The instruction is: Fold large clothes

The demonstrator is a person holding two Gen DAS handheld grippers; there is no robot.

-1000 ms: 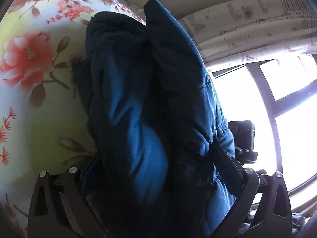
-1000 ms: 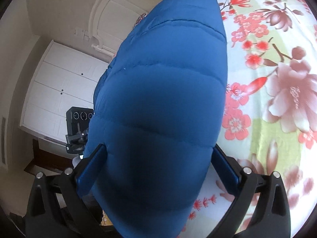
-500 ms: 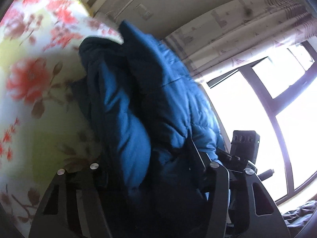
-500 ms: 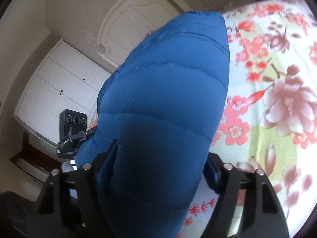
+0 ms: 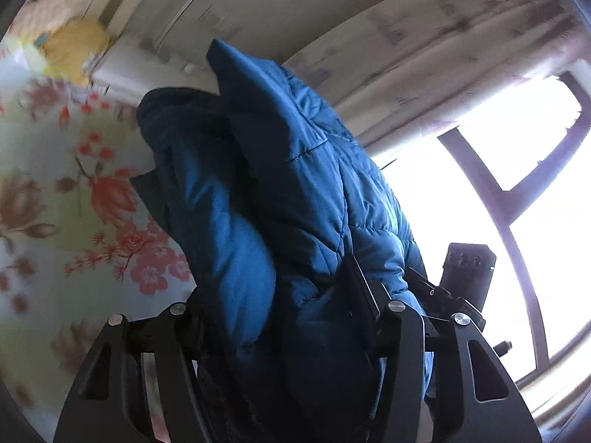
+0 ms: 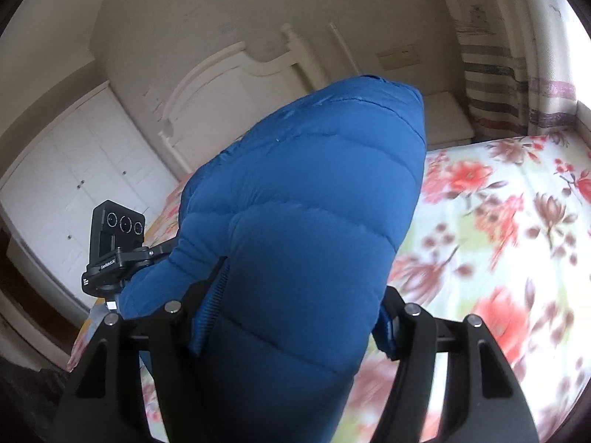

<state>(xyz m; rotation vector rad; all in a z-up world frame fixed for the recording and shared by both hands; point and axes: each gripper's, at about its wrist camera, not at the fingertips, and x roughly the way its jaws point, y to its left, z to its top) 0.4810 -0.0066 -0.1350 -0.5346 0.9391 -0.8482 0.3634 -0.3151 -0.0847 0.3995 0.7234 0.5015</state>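
A blue quilted puffer jacket [image 5: 280, 192] fills the middle of both views, bunched and lifted off the floral bed sheet [image 5: 66, 221]. My left gripper [image 5: 280, 306] is shut on a thick fold of it. My right gripper [image 6: 295, 313] is shut on another padded fold of the jacket [image 6: 306, 203], which rises in front of the camera. The jacket hides the fingertips of both grippers. The other gripper's camera block [image 6: 114, 236] shows at the left of the right wrist view, and likewise at the right of the left wrist view [image 5: 465, 273].
The bed sheet [image 6: 498, 258] spreads right of the jacket. A white headboard [image 6: 236, 85] and white wardrobe doors [image 6: 66, 184] stand behind. A bright window [image 5: 517, 184] with curtains [image 5: 443, 48] is to the right. A yellow pillow [image 5: 74, 48] lies at the bed's far end.
Both grippers have closed in on the jacket folds and lifted and tilted upward. More wall, headboard and window show now, and less of the bed sheet.
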